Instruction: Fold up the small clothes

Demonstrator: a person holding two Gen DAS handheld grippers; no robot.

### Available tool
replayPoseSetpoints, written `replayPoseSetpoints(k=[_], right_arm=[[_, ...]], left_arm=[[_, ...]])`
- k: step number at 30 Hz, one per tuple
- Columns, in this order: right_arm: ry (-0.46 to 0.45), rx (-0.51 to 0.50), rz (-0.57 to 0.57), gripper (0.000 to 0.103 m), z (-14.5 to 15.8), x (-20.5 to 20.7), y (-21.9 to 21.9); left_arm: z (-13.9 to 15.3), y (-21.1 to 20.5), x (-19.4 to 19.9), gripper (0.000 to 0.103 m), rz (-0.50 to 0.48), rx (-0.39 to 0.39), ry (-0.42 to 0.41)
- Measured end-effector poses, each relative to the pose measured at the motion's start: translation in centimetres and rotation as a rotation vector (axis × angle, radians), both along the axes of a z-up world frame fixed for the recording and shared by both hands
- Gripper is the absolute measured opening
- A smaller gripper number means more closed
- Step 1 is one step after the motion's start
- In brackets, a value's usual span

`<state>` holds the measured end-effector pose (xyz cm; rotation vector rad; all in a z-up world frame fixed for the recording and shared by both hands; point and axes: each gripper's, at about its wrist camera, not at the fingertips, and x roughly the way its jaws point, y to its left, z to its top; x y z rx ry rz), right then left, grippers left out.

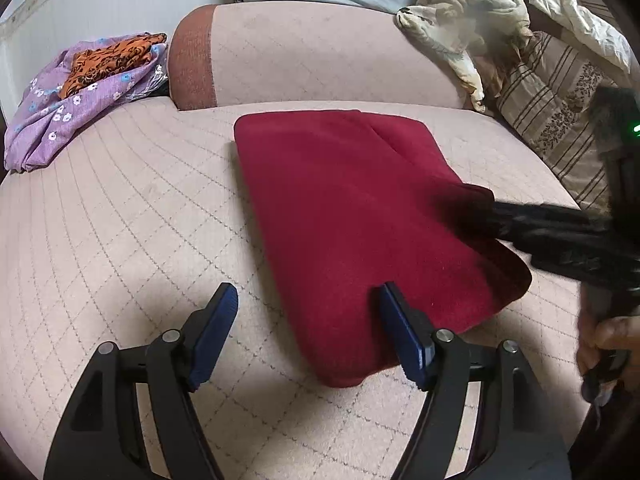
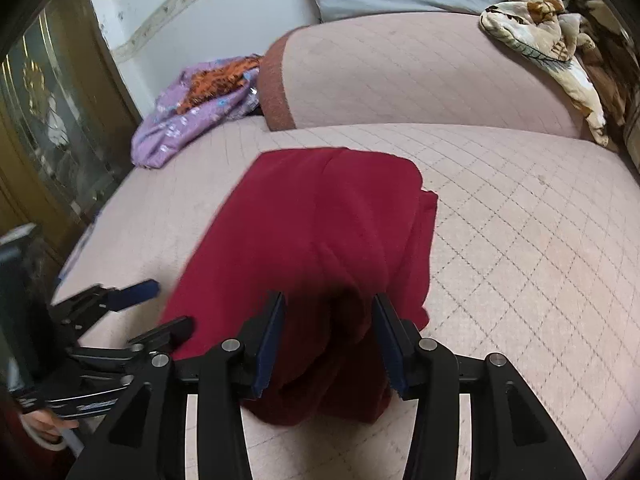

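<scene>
A dark red folded garment (image 1: 352,216) lies flat on the pink quilted sofa seat (image 1: 120,220). My left gripper (image 1: 308,300) is open at the garment's near left edge, its right finger (image 1: 400,328) over the cloth, its left finger over bare seat. In the right wrist view the garment (image 2: 320,216) runs away from me, and my right gripper (image 2: 330,312) is open with a raised fold of the near end between its jaws, not pinched. The right gripper appears blurred at the right of the left wrist view (image 1: 560,236); the left gripper shows at left of the right wrist view (image 2: 132,300).
A purple flowered cloth with an orange patterned piece (image 1: 80,96) lies at the seat's far left. The sofa backrest (image 1: 320,52) stands behind. Crumpled beige fabric (image 1: 460,28) and a striped cushion (image 1: 552,112) sit at far right. A glass cabinet (image 2: 44,120) stands left of the sofa.
</scene>
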<state>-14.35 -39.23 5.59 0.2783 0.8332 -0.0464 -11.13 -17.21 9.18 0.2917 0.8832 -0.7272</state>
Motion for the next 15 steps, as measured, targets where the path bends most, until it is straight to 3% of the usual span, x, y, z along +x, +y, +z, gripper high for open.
replayPoseSetpoints(k=[4, 5, 10, 12, 15], right_arm=[[0.099, 0.022, -0.013, 0.042, -3.2, 1.0, -1.1], [0.103, 0.039, -0.018, 0.042, -3.3, 1.0, -1.3], [0.127, -0.061, 0.008, 0.041, -2.7, 0.8, 0.1], [0.109, -0.033, 0.005, 0.042, -2.7, 0.5, -0.2], [0.055, 0.09, -0.026, 0.05, -2.3, -0.2, -1.6]], left_arm=[[-0.3, -0.1, 0.0, 0.075, -0.009, 0.011, 0.001], [-0.3, -0.1, -0.1, 0.076, -0.008, 0.01, -0.006], [-0.1, 0.2, 0.2, 0.076, -0.009, 0.004, 0.004], [0.1, 0.4, 0.2, 0.076, -0.005, -0.002, 0.007], [0.5, 0.7, 0.6, 0.076, 0.007, -0.027, 0.019]])
